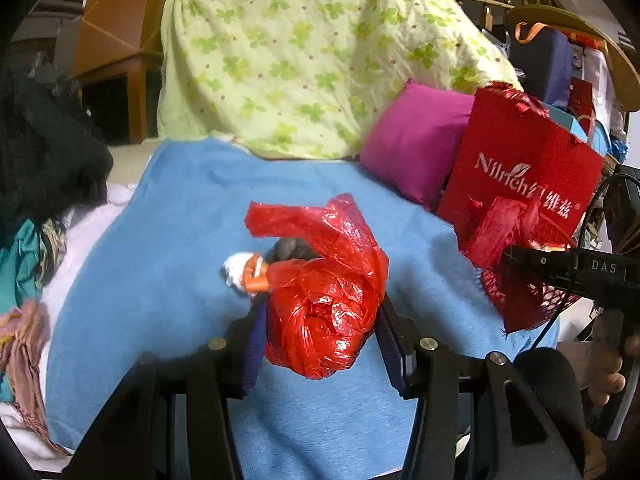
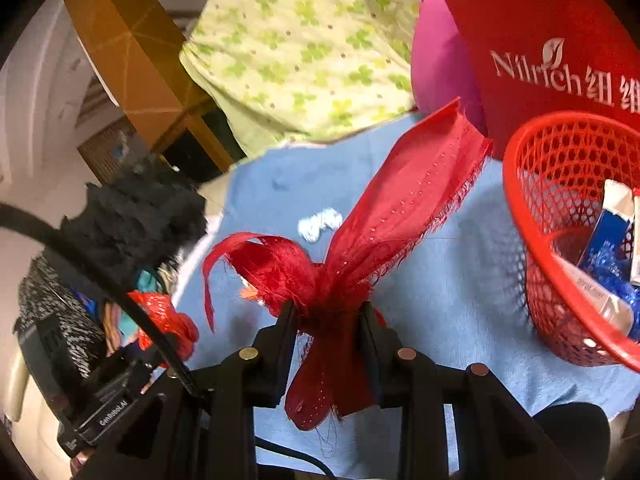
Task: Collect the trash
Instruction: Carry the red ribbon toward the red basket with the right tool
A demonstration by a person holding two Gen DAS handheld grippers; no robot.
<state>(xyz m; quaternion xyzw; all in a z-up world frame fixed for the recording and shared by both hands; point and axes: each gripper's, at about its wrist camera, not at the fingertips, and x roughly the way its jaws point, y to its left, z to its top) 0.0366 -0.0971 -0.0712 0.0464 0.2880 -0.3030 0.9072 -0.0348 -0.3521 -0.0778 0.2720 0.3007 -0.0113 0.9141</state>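
My left gripper [image 1: 322, 320] is shut on a crumpled red plastic bag [image 1: 328, 304], which hangs just above the blue blanket [image 1: 160, 240]. A white and orange scrap [image 1: 244, 276] lies on the blanket right behind the bag. My right gripper [image 2: 328, 312] is shut on a frayed red fabric scrap [image 2: 400, 208], lifted off the blanket. In the left wrist view it shows at the right [image 1: 516, 256], still gripping the fabric. A red mesh basket [image 2: 514, 196] stands to its right, with blue and white packaging inside. A white crumpled wad [image 2: 320, 222] lies on the blanket beyond the fabric.
A green floral pillow [image 1: 300, 60], a magenta cushion [image 1: 416, 140] and a red paper bag [image 1: 528, 160] line the back. Black fuzzy clothing [image 1: 44, 152] and other garments pile up at the left. A wooden bed frame [image 1: 120, 32] stands behind.
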